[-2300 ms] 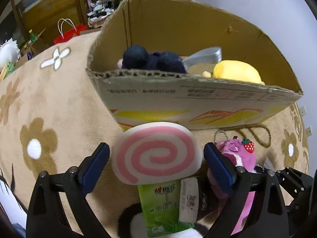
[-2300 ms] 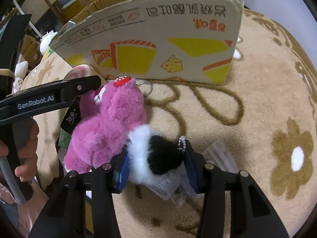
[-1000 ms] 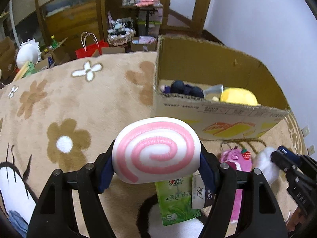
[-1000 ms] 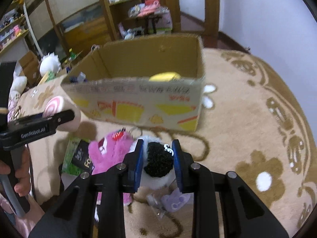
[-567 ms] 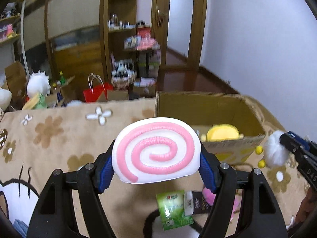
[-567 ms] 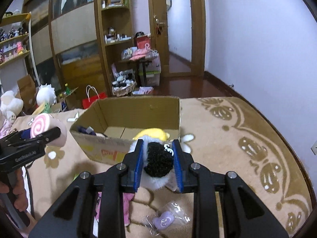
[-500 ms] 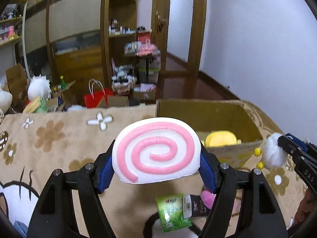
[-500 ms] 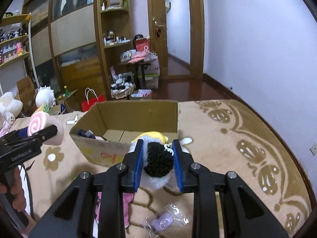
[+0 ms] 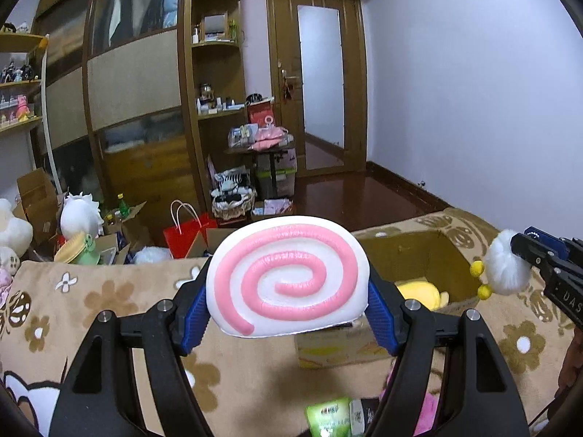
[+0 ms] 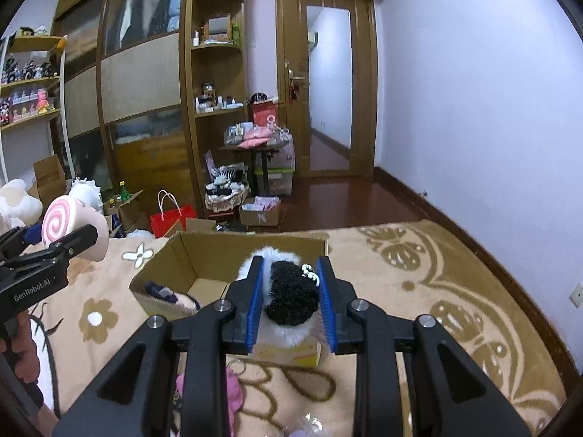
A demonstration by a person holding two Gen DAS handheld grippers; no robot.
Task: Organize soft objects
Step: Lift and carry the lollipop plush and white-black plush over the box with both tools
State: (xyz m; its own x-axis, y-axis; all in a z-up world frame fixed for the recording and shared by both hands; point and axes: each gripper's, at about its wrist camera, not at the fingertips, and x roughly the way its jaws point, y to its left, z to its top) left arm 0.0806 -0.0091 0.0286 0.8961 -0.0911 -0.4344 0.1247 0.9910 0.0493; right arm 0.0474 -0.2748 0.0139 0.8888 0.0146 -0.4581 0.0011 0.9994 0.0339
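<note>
My left gripper (image 9: pixel 288 306) is shut on a white cushion with a pink swirl (image 9: pixel 288 276), held high above the carpet; it also shows in the right wrist view (image 10: pixel 58 222). My right gripper (image 10: pixel 289 302) is shut on a black and white plush (image 10: pixel 288 291), held above the near side of the open cardboard box (image 10: pixel 204 255). The plush with yellow feet also shows in the left wrist view (image 9: pixel 504 273). The box (image 9: pixel 419 251) holds a yellow plush (image 9: pixel 419 293) and a dark plush (image 10: pixel 160 291).
A pink plush (image 10: pixel 233 389) with a key ring, a green tissue pack (image 9: pixel 328 420) and a small clear packet (image 10: pixel 309 424) lie on the flowered beige carpet (image 10: pixel 419 291) in front of the box. Beyond the carpet are shelves, a red bag (image 9: pixel 182 233) and boxes.
Both grippers have lifted their toys off the carpet and risen well above the box. The box now lies lower and further off in both views.
</note>
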